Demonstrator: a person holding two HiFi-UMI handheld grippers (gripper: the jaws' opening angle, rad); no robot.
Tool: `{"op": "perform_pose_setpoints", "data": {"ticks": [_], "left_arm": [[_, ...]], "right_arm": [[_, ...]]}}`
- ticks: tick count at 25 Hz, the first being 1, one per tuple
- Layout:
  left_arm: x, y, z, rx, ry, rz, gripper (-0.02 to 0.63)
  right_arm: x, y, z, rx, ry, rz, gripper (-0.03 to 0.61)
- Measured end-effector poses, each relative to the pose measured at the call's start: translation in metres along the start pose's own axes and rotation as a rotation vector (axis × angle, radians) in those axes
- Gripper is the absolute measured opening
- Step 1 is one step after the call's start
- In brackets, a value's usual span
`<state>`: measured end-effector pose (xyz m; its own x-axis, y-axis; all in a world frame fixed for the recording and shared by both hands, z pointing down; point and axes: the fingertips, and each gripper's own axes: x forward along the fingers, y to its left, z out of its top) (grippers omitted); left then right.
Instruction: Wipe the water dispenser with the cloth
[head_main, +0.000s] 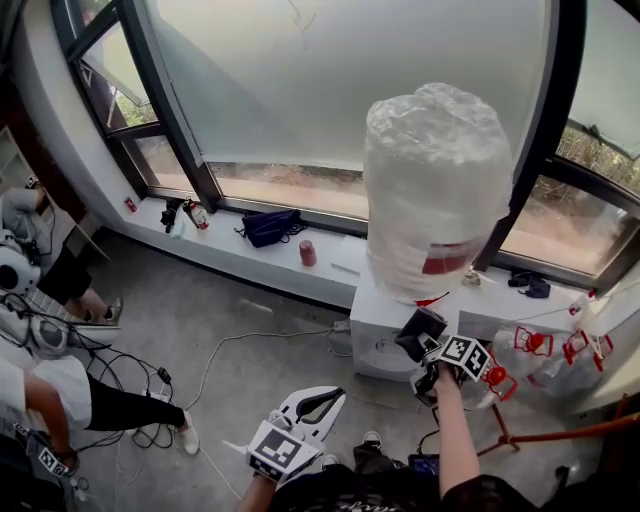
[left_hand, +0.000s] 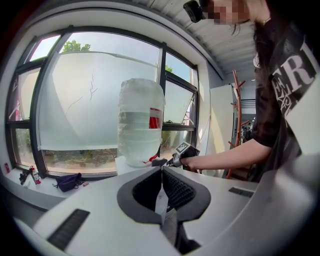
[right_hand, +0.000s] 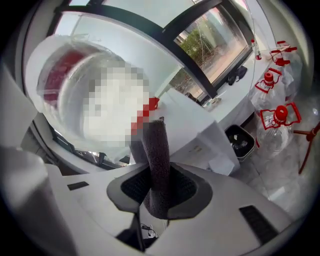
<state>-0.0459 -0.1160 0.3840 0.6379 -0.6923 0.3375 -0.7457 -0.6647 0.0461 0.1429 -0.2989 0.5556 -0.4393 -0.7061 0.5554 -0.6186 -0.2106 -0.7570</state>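
Two tools: L tool (left_hand: 162, 169) closed, empty; R tool (right_hand: 159, 172) clamps dark cloth (right_hand: 156, 142) by water dispenser (head_main: 385, 330).

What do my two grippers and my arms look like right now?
Both the left gripper and right gripper have pale grey-white shells with ribbed black pads, and each carries a cube of black-and-white square markers. You wear a black short-sleeved T-shirt with white lettering.

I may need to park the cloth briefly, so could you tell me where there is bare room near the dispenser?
Free: the window ledge between the dark bag and the small bottle, and the grey floor between ledge and white cable. Crowded: empty bottles right of the dispenser, tangled cables at far left.
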Motion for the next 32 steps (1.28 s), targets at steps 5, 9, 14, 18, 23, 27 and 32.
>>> {"op": "perform_pose_setpoints", "data": {"ticks": [5, 9, 14, 18, 23, 27, 32], "left_arm": [[0.019, -0.016, 0.009, 0.021, -0.008, -0.050, 0.017], [0.032, -0.026, 0.012, 0.035, -0.017, -0.071, 0.017], [0.044, -0.041, 0.013, 0.028, -0.026, -0.091, 0.017], [0.040, -0.045, 0.010, 0.033, -0.022, -0.109, 0.017], [0.020, -0.036, -0.004, 0.042, 0.006, -0.123, 0.017], [-0.005, -0.030, -0.007, 0.050, -0.007, -0.147, 0.018], [-0.040, -0.015, -0.013, 0.067, -0.022, -0.152, 0.017]], "right_arm": [[-0.031, -0.041, 0.030, 0.024, -0.063, -0.054, 0.103], [-0.048, -0.066, 0.044, 0.006, -0.086, -0.099, 0.101], [-0.064, -0.070, 0.047, -0.105, -0.100, -0.124, 0.101], [-0.070, -0.057, 0.030, -0.262, -0.074, -0.146, 0.101], [-0.059, -0.023, -0.018, -0.469, -0.012, -0.152, 0.101], [-0.042, 0.010, -0.060, -0.555, 0.026, -0.123, 0.101], [-0.016, 0.049, -0.102, -0.634, 0.041, -0.101, 0.101]]}}
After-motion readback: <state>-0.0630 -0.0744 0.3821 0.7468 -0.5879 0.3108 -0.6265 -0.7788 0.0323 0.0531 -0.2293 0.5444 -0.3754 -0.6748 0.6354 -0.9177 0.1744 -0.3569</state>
